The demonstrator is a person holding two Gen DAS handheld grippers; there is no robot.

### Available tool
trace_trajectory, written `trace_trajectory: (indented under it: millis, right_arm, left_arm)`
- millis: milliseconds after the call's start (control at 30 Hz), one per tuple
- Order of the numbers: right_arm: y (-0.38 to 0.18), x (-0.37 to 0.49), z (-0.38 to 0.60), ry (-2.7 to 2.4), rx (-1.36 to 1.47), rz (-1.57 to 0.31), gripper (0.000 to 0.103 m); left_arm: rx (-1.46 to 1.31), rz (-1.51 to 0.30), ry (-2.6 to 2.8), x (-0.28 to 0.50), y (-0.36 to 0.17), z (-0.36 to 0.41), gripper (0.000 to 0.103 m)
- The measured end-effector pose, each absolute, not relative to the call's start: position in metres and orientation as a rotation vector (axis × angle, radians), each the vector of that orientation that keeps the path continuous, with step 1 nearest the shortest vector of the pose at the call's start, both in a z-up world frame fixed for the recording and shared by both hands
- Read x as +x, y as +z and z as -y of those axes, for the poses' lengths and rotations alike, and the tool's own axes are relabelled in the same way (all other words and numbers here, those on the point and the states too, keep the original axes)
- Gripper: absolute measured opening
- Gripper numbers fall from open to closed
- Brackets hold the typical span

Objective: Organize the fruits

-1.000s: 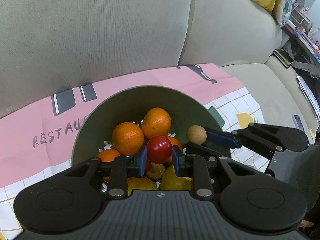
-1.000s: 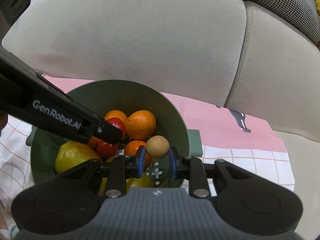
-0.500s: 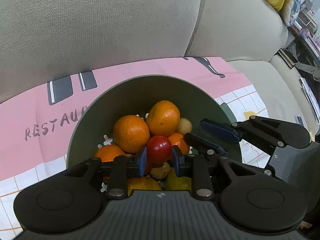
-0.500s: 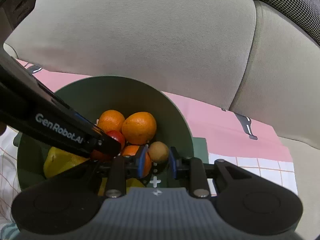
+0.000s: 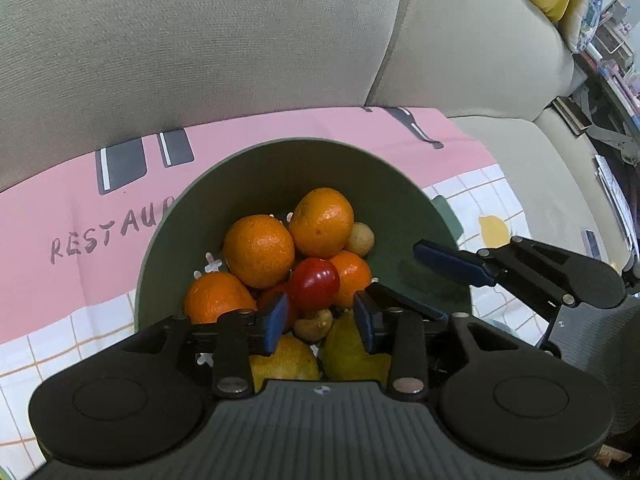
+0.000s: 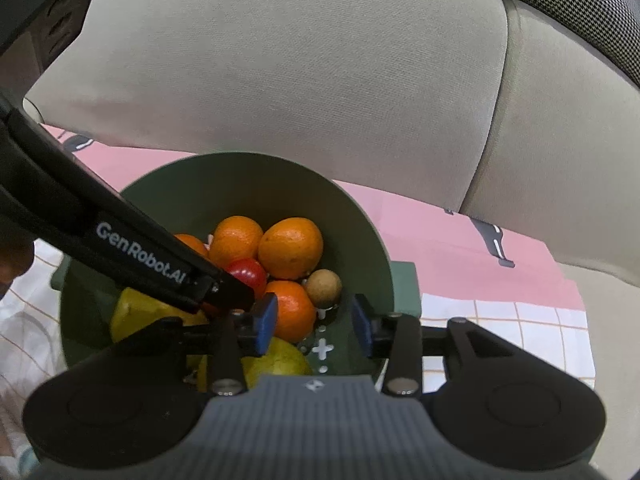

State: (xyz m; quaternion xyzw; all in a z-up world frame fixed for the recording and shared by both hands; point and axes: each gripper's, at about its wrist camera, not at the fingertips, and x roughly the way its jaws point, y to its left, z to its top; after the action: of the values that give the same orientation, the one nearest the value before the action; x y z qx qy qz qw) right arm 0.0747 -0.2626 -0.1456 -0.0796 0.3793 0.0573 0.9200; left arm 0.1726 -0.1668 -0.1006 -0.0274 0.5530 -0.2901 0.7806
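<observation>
Fruits sit piled in a green bowl (image 5: 256,168) that rests on a pink and white printed cloth (image 5: 80,216) spread over a beige sofa (image 5: 240,40).

Left wrist view: two large oranges (image 5: 259,250) lie side by side at the far middle of the pile, the right one (image 5: 322,222) a little farther back. A third orange (image 5: 218,298) sits near left, a smaller one (image 5: 354,276) right of centre. A red tomato (image 5: 314,284) lies on top of the pile at centre, touching the oranges around it. A small tan round fruit (image 5: 361,239) rests at the far right of the pile, against the far right orange. Yellow fruits (image 5: 348,352) lie at the near side, partly hidden by the gripper body.

Left gripper (image 5: 320,318): fingers spread apart, blue pads either side of the tomato with a visible gap on each side; nothing gripped.

Right gripper (image 6: 314,320): fingers wide apart, nothing between them. It hangs over the near right part of the bowl (image 6: 360,216). The tan fruit (image 6: 324,288) lies just beyond the fingers, resting beside an orange (image 6: 290,310). In the left wrist view the right gripper (image 5: 404,276) enters from the right, over the bowl rim.
</observation>
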Motion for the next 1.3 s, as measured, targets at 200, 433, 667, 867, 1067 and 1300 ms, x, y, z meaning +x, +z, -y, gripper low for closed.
trace_trajectory:
  millis: [200, 433, 667, 867, 1067, 1300]
  right_arm:
    - [-0.129, 0.069, 0.268, 0.115, -0.094, -0.767, 0.056]
    - [-0.094, 0.053, 0.270, 0.136, 0.040, -0.703, 0.088]
    - [-0.043, 0.021, 0.262, 0.084, 0.132, -0.532, 0.099]
    - [-0.015, -0.007, 0.243, 0.029, 0.134, -0.524, 0.099]
    - [-0.008, -0.034, 0.222, 0.080, 0.127, -0.594, 0.099]
    - [-0.023, -0.056, 0.201, 0.100, 0.119, -0.651, 0.099]
  left_arm:
    - [-0.069, -1.113, -0.607, 0.162, -0.075, 0.152, 0.050]
    - [-0.015, -0.890, -0.508, 0.143, -0.025, 0.128, 0.070]
    - [0.053, -0.618, -0.321, 0.107, 0.035, 0.097, 0.081]
    - [0.103, -0.539, -0.325, 0.070, 0.068, 0.077, 0.090]
    - [0.168, -0.598, -0.295, 0.038, 0.073, 0.066, 0.090]
    - [0.190, -0.641, -0.224, 0.010, 0.054, 0.060, 0.090]
